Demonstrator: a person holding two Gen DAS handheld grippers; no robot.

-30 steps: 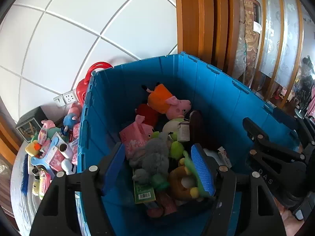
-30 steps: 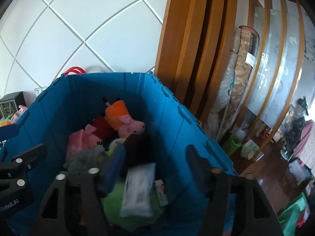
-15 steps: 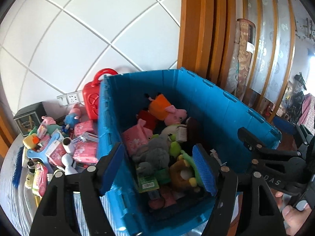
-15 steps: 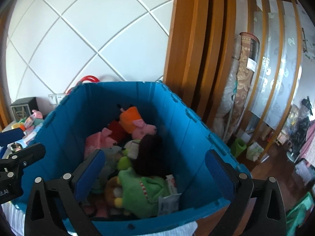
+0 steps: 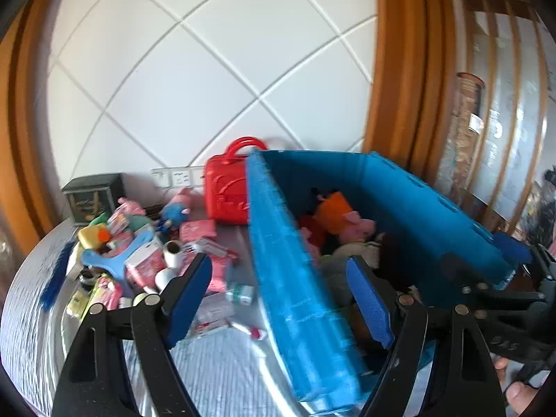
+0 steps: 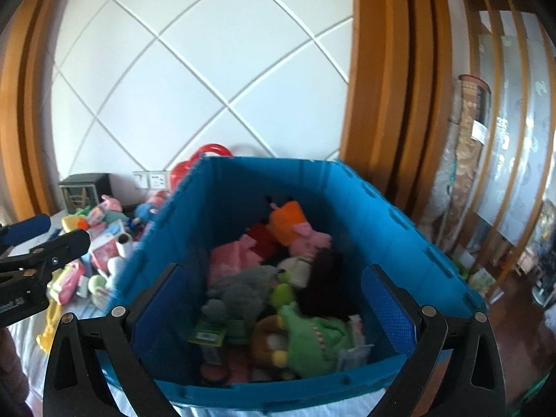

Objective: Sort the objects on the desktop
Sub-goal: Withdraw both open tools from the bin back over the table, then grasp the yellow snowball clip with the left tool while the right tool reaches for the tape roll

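Note:
A blue bin [image 6: 243,191] holds several plush toys, among them an orange-dressed pig [image 6: 292,219], a grey one [image 6: 243,288] and a green crocodile [image 6: 312,337]. A white packet [image 6: 354,347] lies beside the crocodile. My right gripper [image 6: 274,309] hangs wide open above the bin's near edge with nothing in it. My left gripper [image 5: 278,299] straddles the bin's left wall [image 5: 295,278] from above. Its jaws are opening and the pads press on nothing. A pile of small toys and packets [image 5: 139,253] lies on the table left of the bin.
A red carry case [image 5: 226,194] stands against the wall behind the pile, with a dark box [image 5: 92,198] and a wall socket [image 5: 177,177] further left. A wooden frame [image 6: 375,104] rises right of the bin. A person's fingers [image 5: 517,389] show bottom right.
Both grippers drew back from inside the bin. The right one let go of the white packet, which now lies in the bin, and opened wide. The left one swung left toward the table pile.

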